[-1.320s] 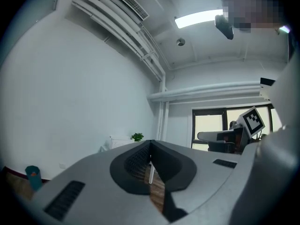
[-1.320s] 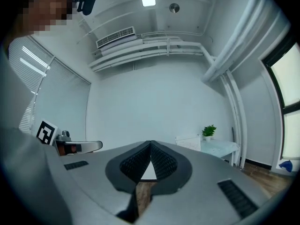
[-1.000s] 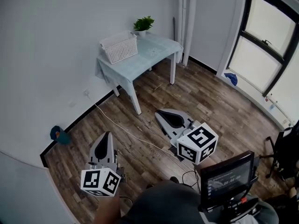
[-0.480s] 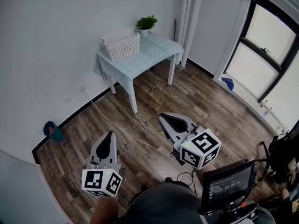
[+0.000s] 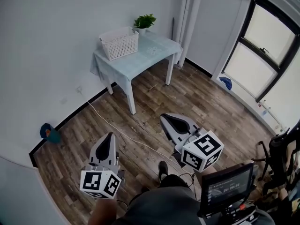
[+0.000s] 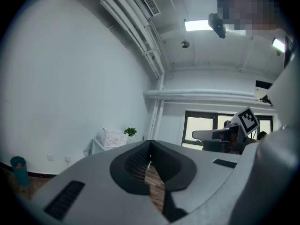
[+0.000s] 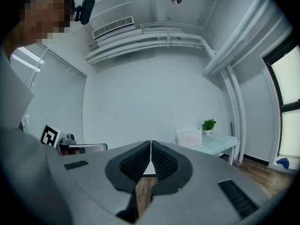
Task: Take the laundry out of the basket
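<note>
The left gripper [image 5: 110, 136] and right gripper [image 5: 163, 118] each have their jaws pressed together on nothing, above the wood floor [image 5: 211, 102]. The white basket [image 5: 119, 43] sits on the pale table [image 5: 152, 55], well apart. The digits on the screen [image 5: 225, 186] are too small to read.

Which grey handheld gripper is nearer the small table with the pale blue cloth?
The right gripper; its tips reach closer to the table than the left gripper does.

basket [image 5: 121, 47]: contents hidden behind its wall | screen [image 5: 228, 187]: text too small to read
</note>
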Tool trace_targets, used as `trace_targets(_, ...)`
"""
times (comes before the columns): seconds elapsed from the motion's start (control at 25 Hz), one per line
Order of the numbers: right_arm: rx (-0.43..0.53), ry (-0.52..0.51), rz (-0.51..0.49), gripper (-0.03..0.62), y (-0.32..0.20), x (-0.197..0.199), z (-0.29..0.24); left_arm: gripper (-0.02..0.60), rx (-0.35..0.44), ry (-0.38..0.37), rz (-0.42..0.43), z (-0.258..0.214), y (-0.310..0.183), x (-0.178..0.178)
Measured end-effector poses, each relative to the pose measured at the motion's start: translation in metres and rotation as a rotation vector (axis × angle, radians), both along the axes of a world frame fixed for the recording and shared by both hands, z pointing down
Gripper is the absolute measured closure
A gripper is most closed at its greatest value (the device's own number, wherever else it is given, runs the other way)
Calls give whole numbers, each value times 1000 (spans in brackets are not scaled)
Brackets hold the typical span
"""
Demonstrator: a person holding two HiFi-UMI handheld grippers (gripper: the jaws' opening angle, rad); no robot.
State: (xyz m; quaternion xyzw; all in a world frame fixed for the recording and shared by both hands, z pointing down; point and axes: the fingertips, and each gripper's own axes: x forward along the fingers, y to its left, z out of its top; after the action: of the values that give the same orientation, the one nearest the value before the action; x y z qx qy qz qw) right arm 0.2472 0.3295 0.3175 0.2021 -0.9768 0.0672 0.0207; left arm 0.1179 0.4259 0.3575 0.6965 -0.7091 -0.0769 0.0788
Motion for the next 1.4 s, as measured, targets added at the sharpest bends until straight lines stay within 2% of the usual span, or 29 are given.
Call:
trace_targets(0.2,-13,-24,-31,577,-36,-17,3,571,-21,-17,-25,-4,-32,-12)
trace_targets(0.44,-13,-71,-52,577,-98,-25,-5,571,-26,-82,-59,-22,-87,-19)
trace_targets(0.76,-11,-86,-48,577,-186,-12,-5,571,-24,-109,-73,-29,-172,-3)
trace_targets(0.92,-26,-82,-74,577,-222,-7,1,571,-50,-142,-84,-26,-209,0)
trace_targets(1.2,-52,-95,-102,577,-273,-6,7,571,-109,-159,-99,-15,-252,6)
trace_targets(1.4,-72,-101,-102,577,-295,-17,14,571,-124,-151,-116,-8,-275,-9)
